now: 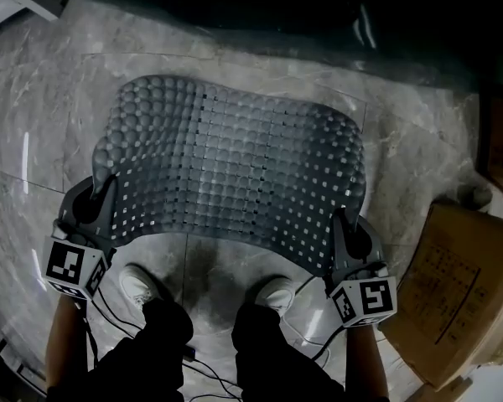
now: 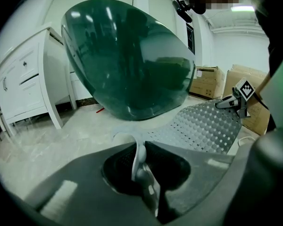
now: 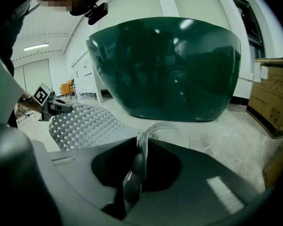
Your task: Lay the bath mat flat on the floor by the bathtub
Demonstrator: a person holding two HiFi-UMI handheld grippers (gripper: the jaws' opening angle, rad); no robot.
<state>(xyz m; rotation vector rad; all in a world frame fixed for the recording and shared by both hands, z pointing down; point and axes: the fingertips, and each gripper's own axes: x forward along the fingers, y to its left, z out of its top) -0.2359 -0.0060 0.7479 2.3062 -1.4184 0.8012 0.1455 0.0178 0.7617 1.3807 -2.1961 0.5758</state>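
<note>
A grey rubber bath mat, studded and pierced with small holes, hangs spread out above the marble floor, its far edge near the dark green bathtub. My left gripper is shut on the mat's near left corner, my right gripper on its near right corner. In the left gripper view the mat's edge stands pinched between the jaws, with the mat sagging off to the right before the tub. The right gripper view shows the same pinch on the mat's edge, the mat running left under the tub.
Cardboard boxes stand on the floor at the right. A white cabinet stands left of the tub. My shoes and trailing cables are just behind the mat's near edge. Marble floor lies around the mat.
</note>
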